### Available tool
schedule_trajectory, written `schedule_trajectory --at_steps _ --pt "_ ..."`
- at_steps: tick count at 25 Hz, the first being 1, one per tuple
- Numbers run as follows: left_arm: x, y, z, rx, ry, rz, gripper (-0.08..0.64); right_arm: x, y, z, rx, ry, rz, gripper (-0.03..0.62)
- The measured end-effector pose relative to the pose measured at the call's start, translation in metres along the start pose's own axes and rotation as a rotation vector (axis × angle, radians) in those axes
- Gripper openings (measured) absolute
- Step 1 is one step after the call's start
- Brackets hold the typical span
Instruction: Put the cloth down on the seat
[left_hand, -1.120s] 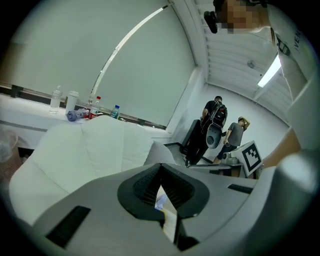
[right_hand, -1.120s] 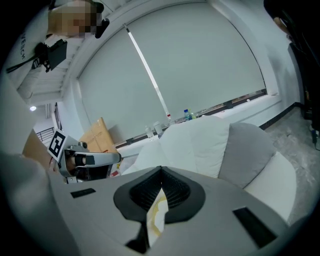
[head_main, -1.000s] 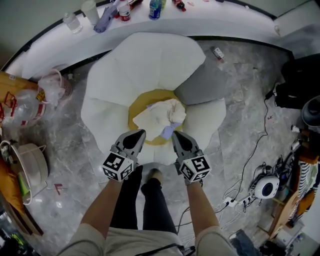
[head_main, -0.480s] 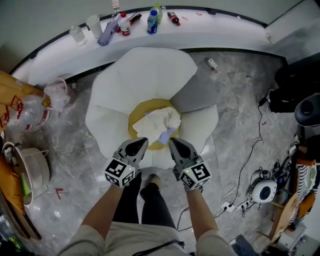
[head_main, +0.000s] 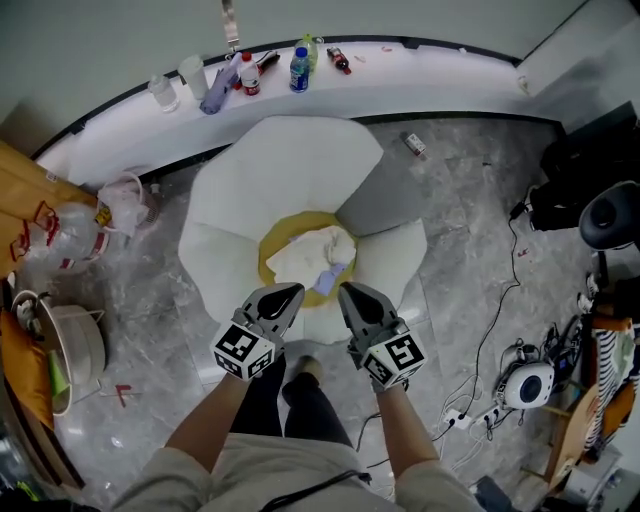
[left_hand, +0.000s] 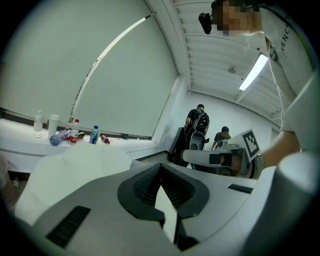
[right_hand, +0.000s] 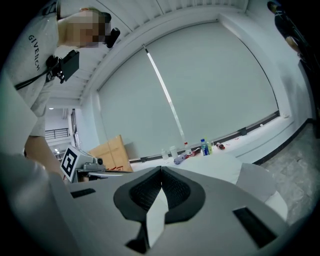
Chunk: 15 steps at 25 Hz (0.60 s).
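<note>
Item: cloth (head_main: 312, 258), crumpled, lying on the yellow seat (head_main: 296, 220); placement looks done to me. My left gripper (head_main: 290, 291) and right gripper (head_main: 347, 291): jaws closed, empty, clear of the cloth.

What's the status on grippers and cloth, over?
Left gripper shut, empty; right gripper shut, empty. Crumpled cream cloth lies on yellow centre of white petal-shaped seat, apart from both. Nothing in the way.
</note>
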<state>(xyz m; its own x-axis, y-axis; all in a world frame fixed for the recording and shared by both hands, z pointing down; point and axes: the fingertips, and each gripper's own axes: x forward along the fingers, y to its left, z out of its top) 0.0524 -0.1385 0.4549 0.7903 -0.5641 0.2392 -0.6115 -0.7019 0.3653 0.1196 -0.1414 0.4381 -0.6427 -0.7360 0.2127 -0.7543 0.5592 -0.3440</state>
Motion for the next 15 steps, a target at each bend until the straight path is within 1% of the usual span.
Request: schedule_trajectory --at_steps 9,12,15 --pt "-0.021 -0.035 0.045 0.059 -0.025 -0.055 0.014 -0.029 0.029 0.043 -0.043 -0.029 0.034 0.017" --pt "-0.032 -0.046 0.058 0.041 -0.038 -0.07 0.014 -0.039 0.044 0.057 -0.069 -0.04 0.066 0.017" --pt "-0.045 -0.056 0.075 0.016 -0.072 -0.07 0.014 -0.049 0.059 0.074 -0.085 -0.056 0.093 0.017"
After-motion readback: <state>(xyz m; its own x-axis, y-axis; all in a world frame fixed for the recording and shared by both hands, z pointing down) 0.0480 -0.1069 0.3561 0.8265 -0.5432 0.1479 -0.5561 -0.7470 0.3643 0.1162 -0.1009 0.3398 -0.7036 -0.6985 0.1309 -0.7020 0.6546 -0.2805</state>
